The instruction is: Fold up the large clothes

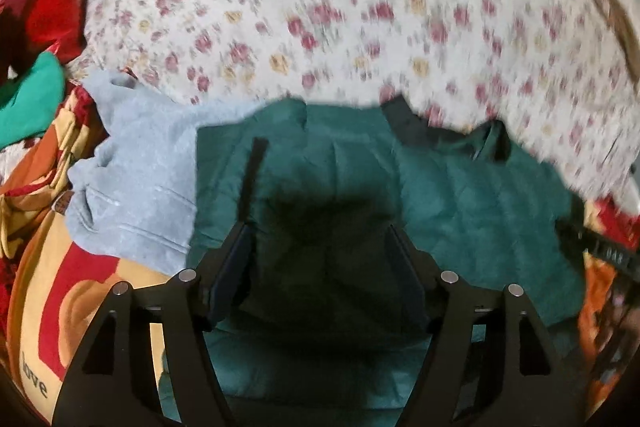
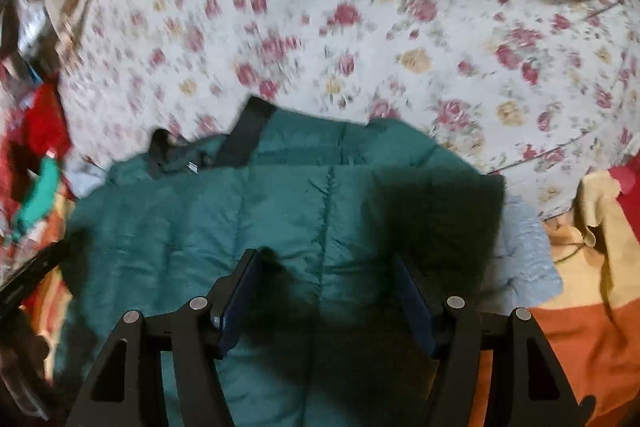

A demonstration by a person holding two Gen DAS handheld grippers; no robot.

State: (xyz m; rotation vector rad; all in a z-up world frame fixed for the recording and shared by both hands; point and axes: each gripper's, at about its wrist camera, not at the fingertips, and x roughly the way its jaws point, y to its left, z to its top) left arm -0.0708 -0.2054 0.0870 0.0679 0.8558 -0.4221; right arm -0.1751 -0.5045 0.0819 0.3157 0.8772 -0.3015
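— Left wrist view first: what did we see there?

— We saw the left gripper (image 1: 320, 251) tilted steeply down over the green quilted jacket (image 1: 472, 195), its jaws standing wide with nothing pinched between them, only the jacket's fabric lying below in their shadow. The jacket lay spread on the floral bedsheet (image 1: 320, 7), and we took it as our landmark.

— And around the jacket?

— We noted a grey sweatshirt (image 1: 136, 187) touching the jacket's left edge, a patterned orange and red blanket (image 1: 60, 287) below that, and red clothing (image 1: 52, 3) and a bright green garment (image 1: 28, 103) further left of it. A black strap (image 1: 408, 127) lay across the jacket's far edge.

— What did the right wrist view give us?

— We saw the right gripper (image 2: 326, 287) also angled steeply down above the jacket (image 2: 180, 227), jaws wide apart and holding nothing. The picture was blurred, so we could not tell whether the fingers (image 2: 244, 291) touched the fabric.
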